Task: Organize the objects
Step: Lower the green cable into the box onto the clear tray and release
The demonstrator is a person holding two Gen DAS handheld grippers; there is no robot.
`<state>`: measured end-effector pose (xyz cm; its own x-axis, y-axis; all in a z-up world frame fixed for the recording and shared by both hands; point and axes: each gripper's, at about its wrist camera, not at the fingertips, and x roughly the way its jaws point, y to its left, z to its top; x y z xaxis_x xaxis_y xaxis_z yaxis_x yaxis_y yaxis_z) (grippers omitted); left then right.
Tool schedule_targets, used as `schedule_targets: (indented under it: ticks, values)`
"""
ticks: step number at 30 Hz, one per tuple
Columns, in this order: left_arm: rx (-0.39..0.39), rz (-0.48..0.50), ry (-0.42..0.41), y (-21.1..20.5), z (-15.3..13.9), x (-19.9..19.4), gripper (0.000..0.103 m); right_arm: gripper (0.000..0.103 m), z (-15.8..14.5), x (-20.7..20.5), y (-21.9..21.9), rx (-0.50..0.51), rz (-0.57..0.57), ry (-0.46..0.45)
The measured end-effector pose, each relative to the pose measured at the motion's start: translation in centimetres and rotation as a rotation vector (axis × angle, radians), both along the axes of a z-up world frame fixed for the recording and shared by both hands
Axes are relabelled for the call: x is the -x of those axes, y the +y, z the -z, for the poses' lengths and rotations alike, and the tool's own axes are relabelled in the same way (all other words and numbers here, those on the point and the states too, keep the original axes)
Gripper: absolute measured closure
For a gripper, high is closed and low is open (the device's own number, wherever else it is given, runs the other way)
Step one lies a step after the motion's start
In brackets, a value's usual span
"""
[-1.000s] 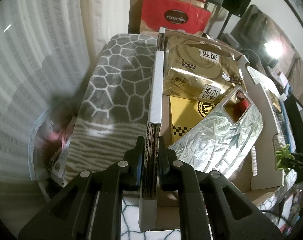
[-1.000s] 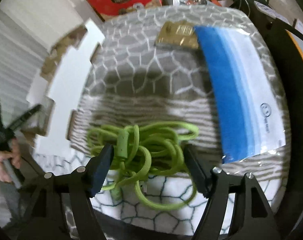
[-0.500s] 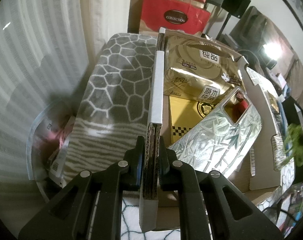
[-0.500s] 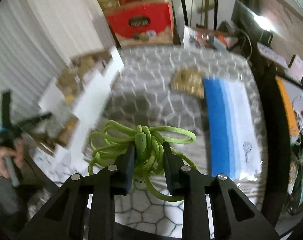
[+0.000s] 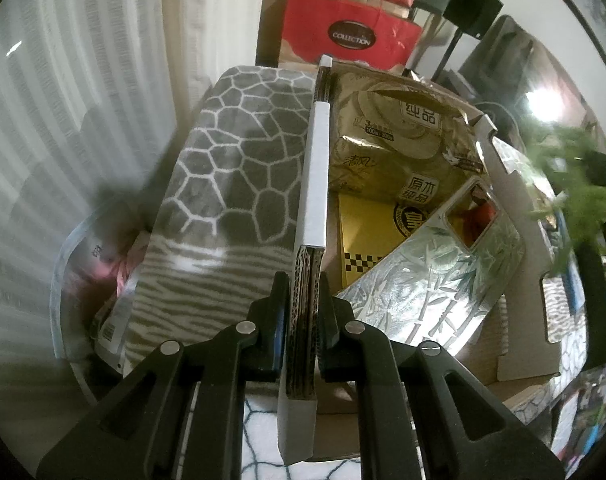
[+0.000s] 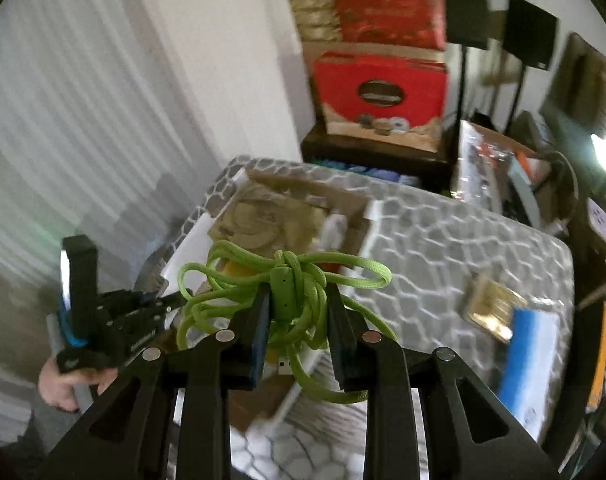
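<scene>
My left gripper (image 5: 303,312) is shut on the near wall (image 5: 315,184) of an open cardboard box and holds it upright. Inside the box lie a gold tissue pack (image 5: 399,136), a yellow packet (image 5: 367,236) and a silver bamboo-print pouch (image 5: 431,284). My right gripper (image 6: 299,316) is shut on a tangled green cable (image 6: 287,292) and holds it in the air above the box (image 6: 287,216). The cable shows blurred at the right edge of the left wrist view (image 5: 575,200). The left gripper also shows in the right wrist view (image 6: 115,320).
A grey hexagon-pattern blanket (image 5: 239,168) covers the table. A blue and white bag (image 6: 531,360) and a small gold packet (image 6: 491,308) lie on it to the right. A clear bag (image 5: 99,276) hangs at the left. Red boxes (image 6: 383,92) stand behind.
My right gripper shut on the green cable, lifted it off the blanket and carried it left toward the box. My left gripper has kept its hold on the box wall.
</scene>
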<state>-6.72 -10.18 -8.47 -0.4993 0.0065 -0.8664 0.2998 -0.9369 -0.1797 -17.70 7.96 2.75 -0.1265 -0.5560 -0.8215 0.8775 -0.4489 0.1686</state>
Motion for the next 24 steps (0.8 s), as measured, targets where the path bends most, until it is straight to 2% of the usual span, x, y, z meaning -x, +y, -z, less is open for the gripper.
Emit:
schedule_targets:
  ticks: [3, 10, 13, 17, 21, 23, 24]
  values:
    - [0.001, -0.001, 0.000, 0.0, 0.0, 0.0, 0.093, 0.078, 2.3, -1.1, -3.9, -0.060, -0.051, 0.021]
    - [0.001, -0.003, 0.000, -0.1, 0.0, 0.0, 0.093, 0.077, 5.8, -3.8, -9.8, -0.182, -0.169, 0.113]
    - [-0.003, -0.005, 0.000, -0.2, 0.0, -0.1, 0.093, 0.076, 7.1, -5.5, -11.2, -0.232, -0.225, 0.205]
    - [0.003, -0.005, -0.001, -0.2, 0.0, 0.0, 0.093, 0.074, 8.3, -6.3, -11.9, -0.255, -0.248, 0.264]
    - [0.002, -0.006, 0.000, -0.3, 0.1, 0.0, 0.093, 0.069, 9.2, -5.7, -12.2, -0.235, -0.239, 0.224]
    - [-0.004, -0.008, -0.001, -0.3, 0.1, 0.0, 0.093, 0.062, 9.0, -5.2, -12.1, -0.220, -0.237, 0.159]
    - [-0.008, -0.009, -0.001, -0.3, 0.1, 0.0, 0.093, 0.058, 8.8, -4.3, -11.9, -0.202, -0.224, 0.082]
